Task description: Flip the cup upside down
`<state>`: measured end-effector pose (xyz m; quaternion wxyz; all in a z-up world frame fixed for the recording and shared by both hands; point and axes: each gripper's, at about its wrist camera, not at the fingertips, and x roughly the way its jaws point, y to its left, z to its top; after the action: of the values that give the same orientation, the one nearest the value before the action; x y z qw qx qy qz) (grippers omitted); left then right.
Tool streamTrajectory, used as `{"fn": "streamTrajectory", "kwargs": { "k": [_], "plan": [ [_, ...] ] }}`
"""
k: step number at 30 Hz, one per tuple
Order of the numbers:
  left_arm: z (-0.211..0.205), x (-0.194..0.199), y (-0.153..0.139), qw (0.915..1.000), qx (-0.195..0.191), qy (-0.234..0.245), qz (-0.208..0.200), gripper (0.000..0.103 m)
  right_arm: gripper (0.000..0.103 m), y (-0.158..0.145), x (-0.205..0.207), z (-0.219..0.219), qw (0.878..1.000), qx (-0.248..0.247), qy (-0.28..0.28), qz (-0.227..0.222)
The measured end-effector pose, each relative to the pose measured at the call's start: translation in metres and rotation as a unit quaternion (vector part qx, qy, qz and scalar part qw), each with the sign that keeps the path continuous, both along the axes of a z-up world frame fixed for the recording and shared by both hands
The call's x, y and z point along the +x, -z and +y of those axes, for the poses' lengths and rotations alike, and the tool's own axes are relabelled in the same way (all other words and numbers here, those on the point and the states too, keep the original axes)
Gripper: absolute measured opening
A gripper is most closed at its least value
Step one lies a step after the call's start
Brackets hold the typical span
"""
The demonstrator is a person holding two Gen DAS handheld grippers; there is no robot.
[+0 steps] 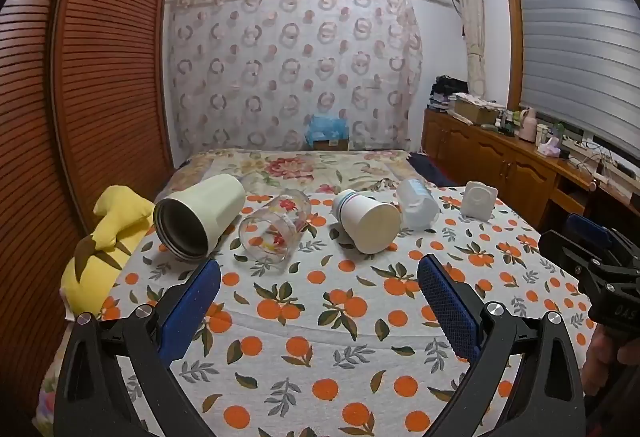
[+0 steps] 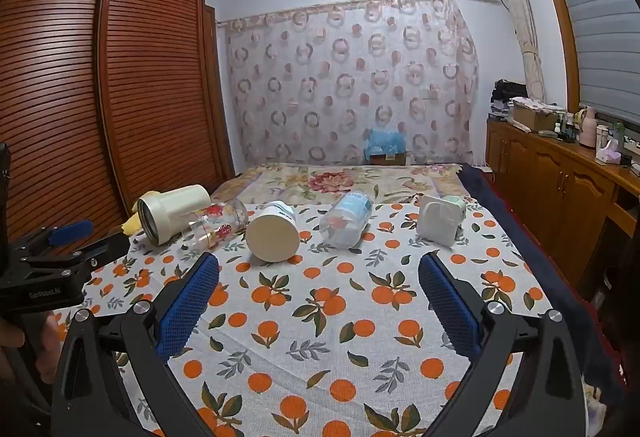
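Several cups lie on their sides in a row on the orange-print cloth (image 1: 320,337). From left: a cream steel-lined tumbler (image 1: 200,215) (image 2: 172,211), a clear glass with red flowers (image 1: 276,225) (image 2: 218,223), a white paper cup (image 1: 368,221) (image 2: 274,231), a clear plastic cup (image 1: 418,203) (image 2: 346,219), and a white square cup (image 1: 478,201) (image 2: 440,219). My left gripper (image 1: 320,273) is open and empty, short of the glass and paper cup. My right gripper (image 2: 320,269) is open and empty, short of the paper and plastic cups.
The cloth (image 2: 320,337) covers the near part of a bed with a floral sheet (image 1: 296,165) behind. A yellow plush toy (image 1: 104,249) lies at the left edge. A louvred wardrobe (image 1: 92,77) stands left, a wooden sideboard (image 1: 500,157) right.
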<state>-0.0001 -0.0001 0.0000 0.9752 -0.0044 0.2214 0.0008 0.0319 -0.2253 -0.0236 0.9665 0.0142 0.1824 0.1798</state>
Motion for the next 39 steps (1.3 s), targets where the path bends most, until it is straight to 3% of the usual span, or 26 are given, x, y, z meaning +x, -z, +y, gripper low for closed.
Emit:
{"fn": "streamTrajectory", "kwargs": {
  "k": [39],
  "plan": [
    [0.0004, -0.0002, -0.0001, 1.0, -0.005, 0.0, -0.004, 0.095, 0.101, 0.0016, 0.0003, 0.0008, 1.0, -0.002, 0.001, -0.006]
  ]
}}
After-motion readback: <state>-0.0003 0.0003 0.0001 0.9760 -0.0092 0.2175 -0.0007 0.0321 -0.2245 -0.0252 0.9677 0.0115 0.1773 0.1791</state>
